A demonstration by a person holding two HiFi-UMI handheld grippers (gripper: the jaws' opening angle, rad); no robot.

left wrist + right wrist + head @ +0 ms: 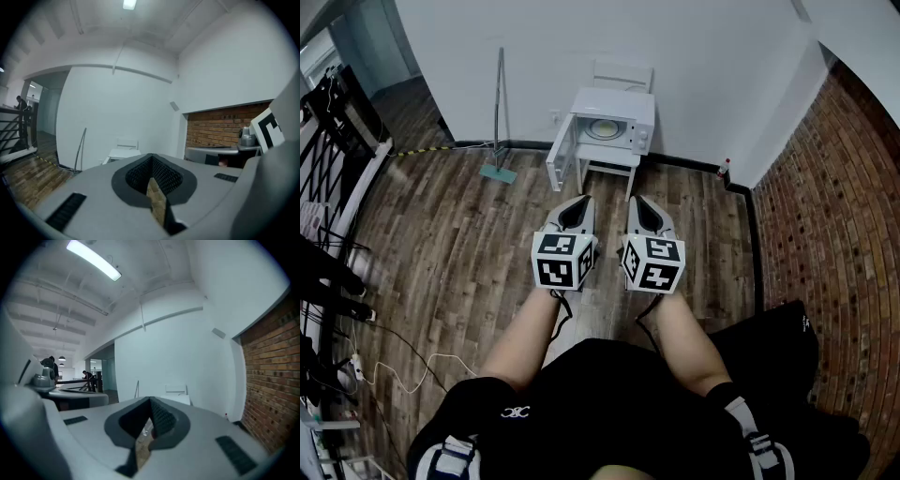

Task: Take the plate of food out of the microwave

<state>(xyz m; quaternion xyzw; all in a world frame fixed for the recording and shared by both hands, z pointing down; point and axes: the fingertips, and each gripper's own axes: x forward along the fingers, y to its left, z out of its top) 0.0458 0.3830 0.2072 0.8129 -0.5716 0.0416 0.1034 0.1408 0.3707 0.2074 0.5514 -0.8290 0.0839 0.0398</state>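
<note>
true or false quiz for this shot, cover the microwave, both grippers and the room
1. The microwave has its door open. True.
2. The microwave stands directly on the floor. False: it stands on a small white table.
3. The left gripper holds the plate. False: its jaws are together with nothing between them, and the plate lies inside the microwave.
4. The right gripper is shut and empty. True.
5. The brick wall is on the person's left. False: the brick wall is on the right.
6. A long-handled mop leans on the white wall left of the microwave. True.
</note>
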